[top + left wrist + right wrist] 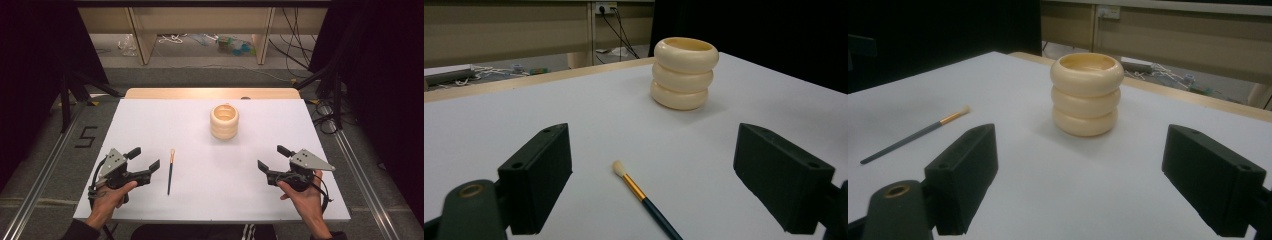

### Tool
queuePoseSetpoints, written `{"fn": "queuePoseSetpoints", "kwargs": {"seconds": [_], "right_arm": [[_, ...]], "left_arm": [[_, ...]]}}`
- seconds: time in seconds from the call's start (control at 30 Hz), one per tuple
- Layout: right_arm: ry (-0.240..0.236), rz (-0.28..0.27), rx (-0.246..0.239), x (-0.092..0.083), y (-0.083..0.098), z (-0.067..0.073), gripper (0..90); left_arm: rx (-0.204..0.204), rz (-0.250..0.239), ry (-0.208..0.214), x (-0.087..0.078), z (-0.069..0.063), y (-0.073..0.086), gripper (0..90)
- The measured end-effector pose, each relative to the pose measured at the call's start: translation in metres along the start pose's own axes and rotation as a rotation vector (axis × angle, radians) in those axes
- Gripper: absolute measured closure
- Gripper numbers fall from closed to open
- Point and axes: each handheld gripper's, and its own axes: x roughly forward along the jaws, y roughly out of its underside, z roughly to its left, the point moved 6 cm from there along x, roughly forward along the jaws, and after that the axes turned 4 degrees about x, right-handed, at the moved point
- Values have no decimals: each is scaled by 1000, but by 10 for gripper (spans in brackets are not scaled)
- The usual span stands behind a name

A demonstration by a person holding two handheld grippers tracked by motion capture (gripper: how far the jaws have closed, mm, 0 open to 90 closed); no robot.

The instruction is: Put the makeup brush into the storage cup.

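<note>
A cream ribbed holder [224, 121] made of three stacked rings stands upright at the middle rear of the white table [165, 120]. A thin paintbrush [170, 171] with a dark handle, gold ferrule and pale bristles lies flat at the front left, bristles pointing away. My left gripper [145, 158] rests near the front left edge, just left of the brush, jaws wide open and empty. In the left gripper view the brush [644, 199] lies between the jaws, with the holder [684, 73] beyond. My right gripper [272, 158] sits at the front right, open and empty, facing the holder [1086, 94] and brush [913, 135].
Beyond the table's wooden far edge [210, 93] is a floor with cables and small clutter [232, 46]. Dark stands and curtains flank both sides. Metal rails [360, 175] run along the table's left and right.
</note>
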Motion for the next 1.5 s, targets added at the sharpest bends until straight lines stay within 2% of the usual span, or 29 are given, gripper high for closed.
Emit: {"fn": "queuePoseSetpoints", "kwargs": {"seconds": [0.03,0.1,0.13,0.33,0.6,0.7,0.77,0.83,0.87,0.9,1.0,1.03,1.07,1.13,1.2,1.3,1.33,1.37,1.4,1.47,1.5], "right_arm": [[-2,-11,1,1,-1,0,156],[-2,-9,0,1,-1,0,156],[4,9,-2,0,1,0,156],[-2,5,-2,0,0,0,156],[3,5,-2,1,0,0,157],[0,13,-3,1,1,1,157],[8,2,-2,2,1,1,157],[2,3,-2,2,0,1,157],[1,4,-1,2,1,1,157],[1,4,-1,2,1,1,157],[4,4,-5,2,0,1,158],[4,4,-5,2,0,1,158],[0,20,-7,2,1,2,158],[-5,25,-6,2,1,2,159],[-16,5,-2,4,1,4,159],[-12,5,-3,4,1,3,160],[-4,26,-8,2,1,2,160],[-4,26,-8,2,1,2,160],[-14,8,-3,4,1,3,160],[-14,9,-3,4,1,4,161],[-14,9,-3,4,1,4,161]], "left_arm": [[0,0,0,0,0,0,154],[1,0,1,0,-1,0,154],[-1,-1,-1,1,-1,0,155],[-3,6,2,3,-5,0,156],[20,21,25,8,-13,-2,154],[30,31,22,9,-14,-2,155],[37,56,6,12,-16,-2,154],[42,70,11,14,-18,-2,154],[48,96,12,17,-21,-2,155],[48,96,12,17,-21,-2,155],[58,147,32,25,-26,-4,157],[58,147,32,25,-26,-4,157],[72,176,34,29,-29,-6,158],[84,194,47,32,-30,-9,158],[87,211,48,36,-30,-14,157],[98,235,43,40,-30,-17,157],[103,268,50,45,-31,-18,157],[103,268,50,45,-31,-18,157],[103,289,62,48,-33,-17,160],[141,344,76,52,-35,-15,177],[141,344,76,52,-35,-15,177]]}}
